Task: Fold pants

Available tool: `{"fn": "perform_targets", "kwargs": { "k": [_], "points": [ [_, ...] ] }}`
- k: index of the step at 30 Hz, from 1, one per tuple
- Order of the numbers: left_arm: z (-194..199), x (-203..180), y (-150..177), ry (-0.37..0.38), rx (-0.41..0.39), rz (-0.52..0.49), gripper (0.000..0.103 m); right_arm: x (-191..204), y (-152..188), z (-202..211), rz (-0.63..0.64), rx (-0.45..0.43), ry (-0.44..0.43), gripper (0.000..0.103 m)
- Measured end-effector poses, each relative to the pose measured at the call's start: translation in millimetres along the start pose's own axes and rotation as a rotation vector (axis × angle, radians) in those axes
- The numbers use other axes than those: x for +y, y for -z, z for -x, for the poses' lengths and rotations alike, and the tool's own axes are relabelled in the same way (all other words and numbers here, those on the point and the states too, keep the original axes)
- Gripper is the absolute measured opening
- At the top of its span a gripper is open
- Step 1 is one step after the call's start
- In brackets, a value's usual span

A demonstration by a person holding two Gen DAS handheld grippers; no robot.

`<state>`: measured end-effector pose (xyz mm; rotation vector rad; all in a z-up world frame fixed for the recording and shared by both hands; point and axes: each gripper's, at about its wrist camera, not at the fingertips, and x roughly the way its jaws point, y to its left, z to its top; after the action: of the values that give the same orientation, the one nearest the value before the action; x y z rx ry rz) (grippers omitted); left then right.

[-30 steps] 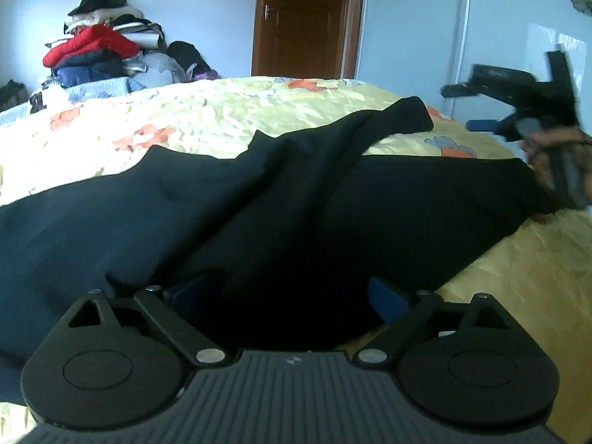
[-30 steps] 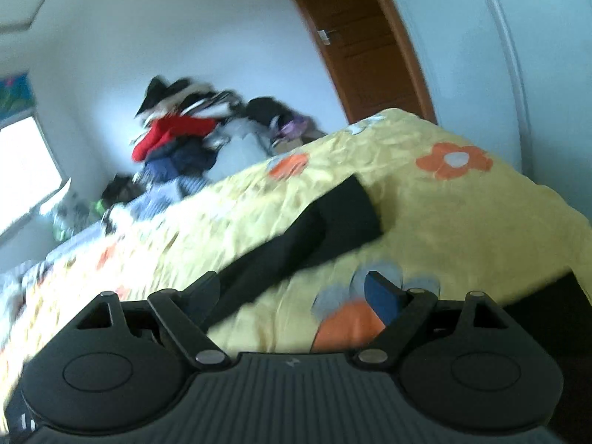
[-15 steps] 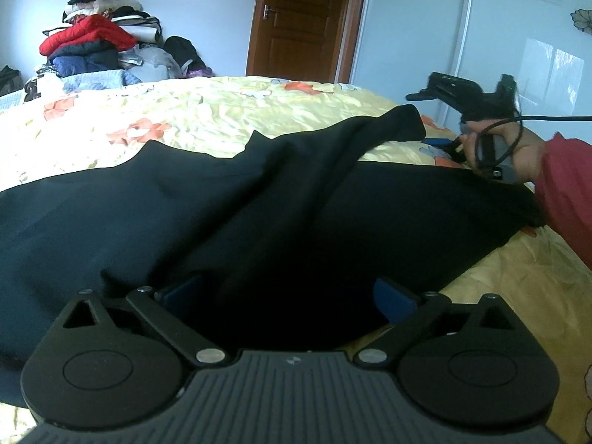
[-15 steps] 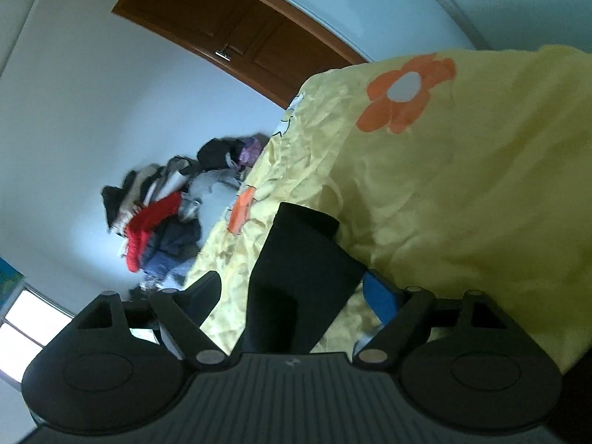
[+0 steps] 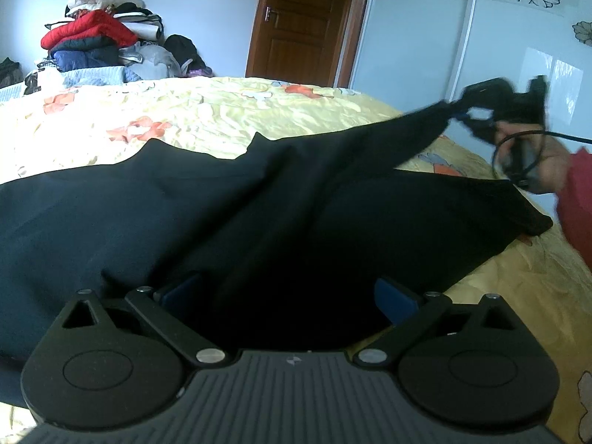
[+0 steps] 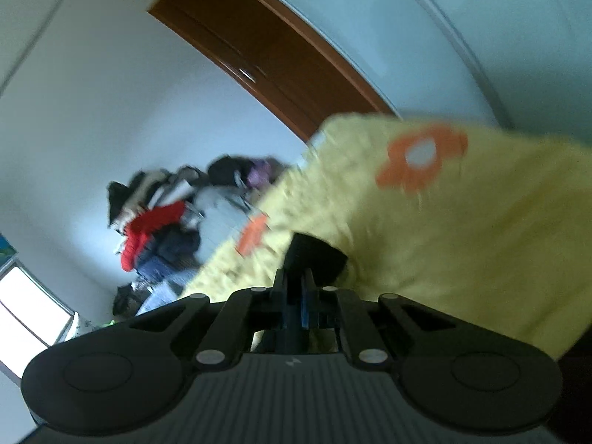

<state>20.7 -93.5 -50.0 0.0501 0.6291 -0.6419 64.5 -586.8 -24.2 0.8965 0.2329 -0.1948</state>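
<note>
Dark navy pants [image 5: 229,207] lie spread over a yellow flowered bed [image 5: 222,111]. My left gripper [image 5: 288,296] is open, its blue-padded fingers wide apart over the near part of the pants. My right gripper [image 6: 296,288] is shut on the hem of one pant leg [image 6: 314,259] and holds it lifted above the bed. In the left wrist view the right gripper [image 5: 477,111] shows at the far right, pulling that leg taut and raised.
A pile of clothes [image 5: 100,44] stands beyond the bed at the back left. A brown wooden door [image 5: 303,26] and a pale wardrobe with flower prints [image 5: 481,37] are behind the bed. The bed's right edge [image 5: 547,259] is near the person's red sleeve.
My right gripper has closed on the pant leg's hem and lifted it off the bed. The left gripper has stayed open over the pants.
</note>
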Motion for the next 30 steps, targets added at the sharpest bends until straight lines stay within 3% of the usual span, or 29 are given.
{"fn": "perform_targets", "kwargs": {
  "k": [5,12,19,23,26,29,30],
  "points": [
    [0,0,0,0.0,-0.001,0.002,0.101,0,-9,62,0.043,-0.052,-0.014,0.007],
    [9,7,0,0.026,-0.053,0.056,0.097,-41,2,145,0.002,-0.105,0.099,0.007],
    [17,21,-8,0.133,-0.043,0.169,0.092,-75,20,166,-0.026,-0.059,0.211,0.007],
    [22,22,-16,0.097,-0.072,0.165,0.092,-81,28,167,0.008,0.012,0.307,0.01],
    [23,23,-16,0.067,-0.082,0.172,0.093,-77,31,179,0.024,-0.033,0.382,0.012],
    [22,24,-14,0.053,-0.086,0.185,0.093,-77,35,193,-0.04,-0.074,0.365,0.025],
    [21,24,-13,0.045,-0.089,0.183,0.093,-78,38,195,-0.073,-0.068,0.352,0.038]
  ]
}}
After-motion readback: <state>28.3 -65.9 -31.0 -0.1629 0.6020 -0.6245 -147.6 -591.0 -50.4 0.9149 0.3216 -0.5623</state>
